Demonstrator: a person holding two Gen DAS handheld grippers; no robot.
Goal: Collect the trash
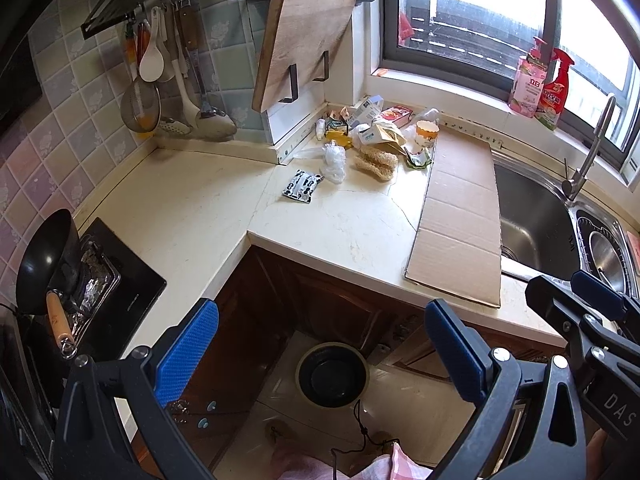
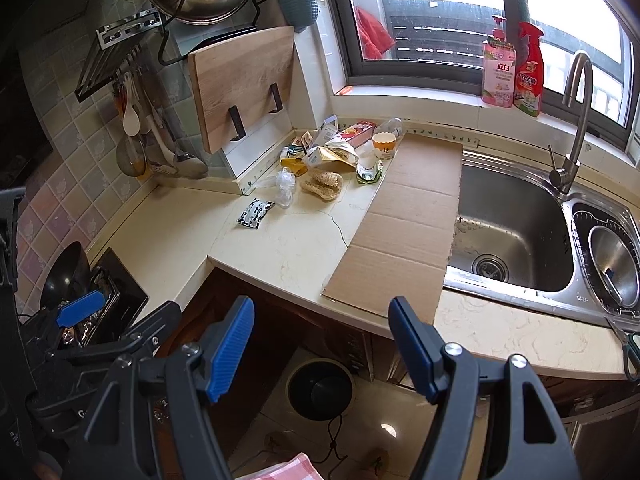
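A heap of trash lies in the counter's far corner: cartons, wrappers, a paper cup, a crumpled clear bag, a loofah scrub. A black-and-white packet lies nearer. On the floor below stands a round dark bin. My left gripper hangs open above the floor, empty. My right gripper is open too, holding nothing, short of the counter edge.
A flat cardboard sheet partly covers the steel sink. A tap and cleaner bottles stand by the window. A wok sits on the hob at left. A chopping board leans on the wall.
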